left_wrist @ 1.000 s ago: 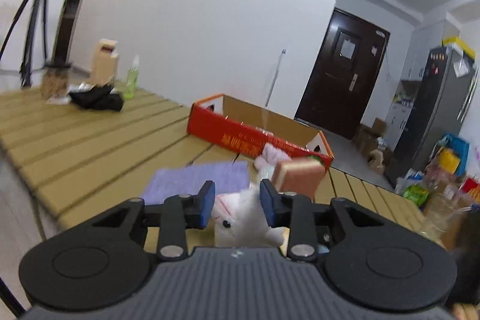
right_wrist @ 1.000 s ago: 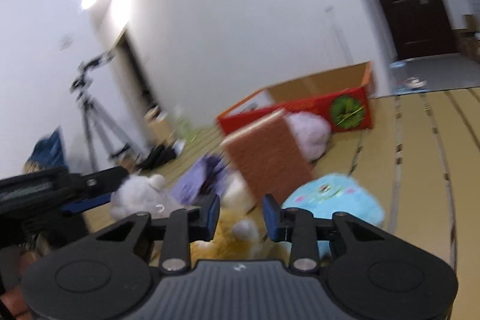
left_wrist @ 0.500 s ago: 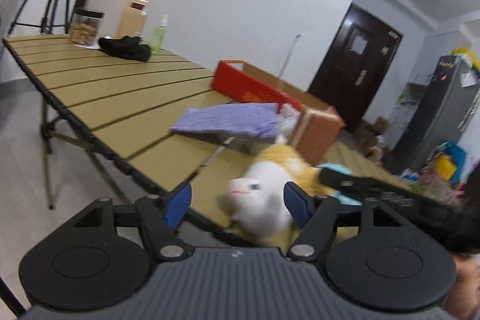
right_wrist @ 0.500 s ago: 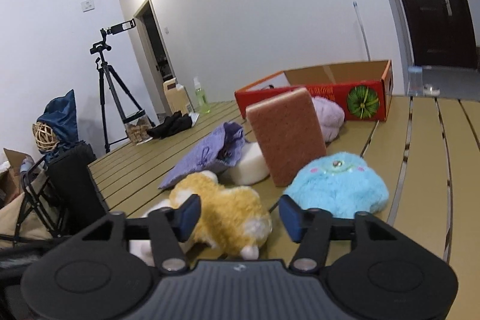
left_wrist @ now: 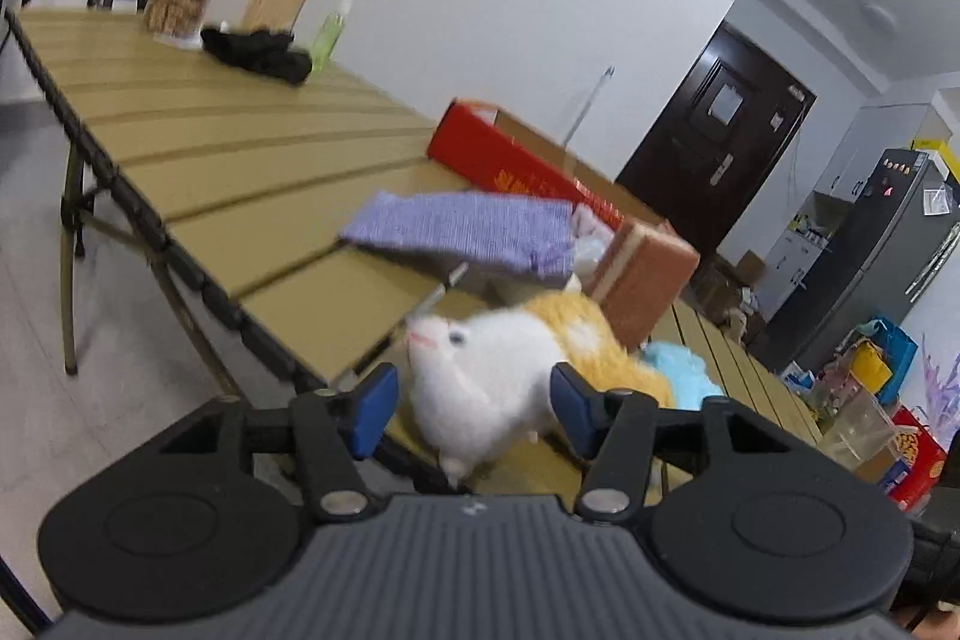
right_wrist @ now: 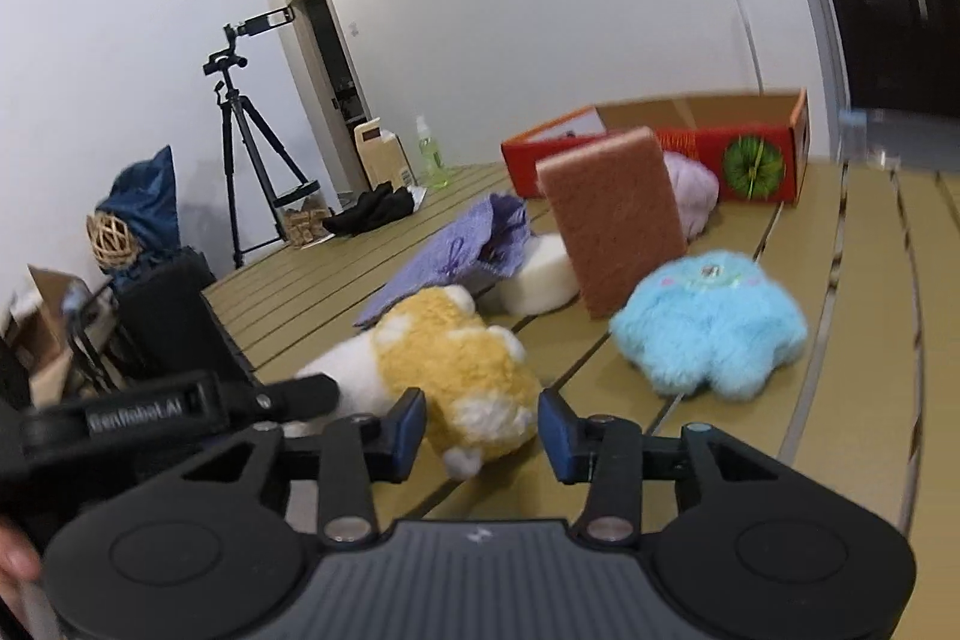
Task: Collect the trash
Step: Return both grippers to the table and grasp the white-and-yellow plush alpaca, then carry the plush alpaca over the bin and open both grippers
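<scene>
Left hand-held gripper point(left_wrist: 469, 411), jaws spread wide, framing the white head of a white-and-yellow plush toy point(left_wrist: 504, 370) without touching it; right hand-held gripper point(right_wrist: 478, 430), jaws likewise apart, framing the toy's yellow rump point(right_wrist: 462, 370) at the near edge of the slatted bench point(left_wrist: 198, 160). Both views show the upright brown sponge block point(right_wrist: 612, 226), the purple cloth point(left_wrist: 462, 226) and the red cardboard box point(right_wrist: 690, 154) farther back. Only the right wrist view shows whole the blue plush toy point(right_wrist: 711, 322), the white sponge point(right_wrist: 537, 277) under the cloth's edge, a pale purple plush point(right_wrist: 693, 190) beside the box, and the left hand-held gripper's body at lower left. Only the left wrist view shows the refrigerator point(left_wrist: 870, 244).
</scene>
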The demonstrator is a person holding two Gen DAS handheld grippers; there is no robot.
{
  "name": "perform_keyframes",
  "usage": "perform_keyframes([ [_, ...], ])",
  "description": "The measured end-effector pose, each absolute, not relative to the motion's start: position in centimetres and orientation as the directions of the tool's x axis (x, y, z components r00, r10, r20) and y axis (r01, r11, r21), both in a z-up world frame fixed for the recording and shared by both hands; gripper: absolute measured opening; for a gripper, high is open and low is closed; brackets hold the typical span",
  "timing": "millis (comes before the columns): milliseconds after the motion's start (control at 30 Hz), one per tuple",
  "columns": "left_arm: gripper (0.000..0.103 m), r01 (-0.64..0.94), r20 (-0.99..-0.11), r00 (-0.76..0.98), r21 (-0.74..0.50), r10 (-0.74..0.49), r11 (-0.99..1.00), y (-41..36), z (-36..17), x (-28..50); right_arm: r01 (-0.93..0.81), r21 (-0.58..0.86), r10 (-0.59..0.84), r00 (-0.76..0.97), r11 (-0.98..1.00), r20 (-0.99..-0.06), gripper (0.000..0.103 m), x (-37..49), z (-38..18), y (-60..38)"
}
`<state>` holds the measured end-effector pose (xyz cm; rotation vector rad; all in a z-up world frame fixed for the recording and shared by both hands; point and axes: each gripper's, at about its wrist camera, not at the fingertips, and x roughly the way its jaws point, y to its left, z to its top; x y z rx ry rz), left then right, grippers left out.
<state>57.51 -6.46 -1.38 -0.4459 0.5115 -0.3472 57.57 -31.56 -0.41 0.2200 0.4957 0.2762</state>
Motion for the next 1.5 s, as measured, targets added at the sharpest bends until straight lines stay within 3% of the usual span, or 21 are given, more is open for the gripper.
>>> perform_keyframes([
  [133,0.059,0.201,-0.381,0.826,-0.49,-0.416,0.848,-6.6,-1.4,58.3,-0.221,0.22,0.298,0.852,0.95,-0.431,0.051,58.5,-0.7,-30.4],
  [200,0.051,0.201,-0.38,0.823,-0.503,-0.423,0.841,-6.6,-1.7,58.7,-0.224,0.204,0.293,0.853,0.953,-0.431,0.048,58.9,-0.9,-29.7],
  [433,0.049,0.21,-0.362,0.825,-0.517,-0.435,0.83,-6.2,-1.5,58.5,-0.214,0.218,0.292,0.848,0.952,-0.443,0.041,58.6,-0.6,-29.7],
  [800,0.047,0.17,-0.31,0.885,-0.482,-0.348,0.86,2.1,0.4,53.4,-0.382,0.283,0.468,0.797,0.88,-0.382,0.041,57.4,-0.2,-23.0],
  [967,0.047,0.134,-0.356,0.875,-0.472,-0.327,0.872,6.4,-0.9,52.1,-0.438,0.26,0.509,0.736,0.861,-0.447,0.041,57.4,-2.0,-18.6],
  [1100,0.047,0.107,-0.439,0.831,-0.477,-0.342,0.872,7.8,-3.6,52.8,-0.424,0.206,0.46,0.684,0.882,-0.565,0.041,57.7,-4.2,-15.9],
  [1267,0.047,0.101,-0.555,0.756,-0.425,-0.347,0.9,6.1,-7.0,55.3,-0.361,0.163,0.366,0.616,0.918,-0.697,0.041,58.8,-7.3,-15.5],
  [1500,0.048,0.108,-0.675,0.648,-0.377,-0.353,0.92,3.5,-11.0,57.4,-0.35,0.089,0.271,0.516,0.933,-0.813,0.045,59.6,-11.7,-15.9],
])
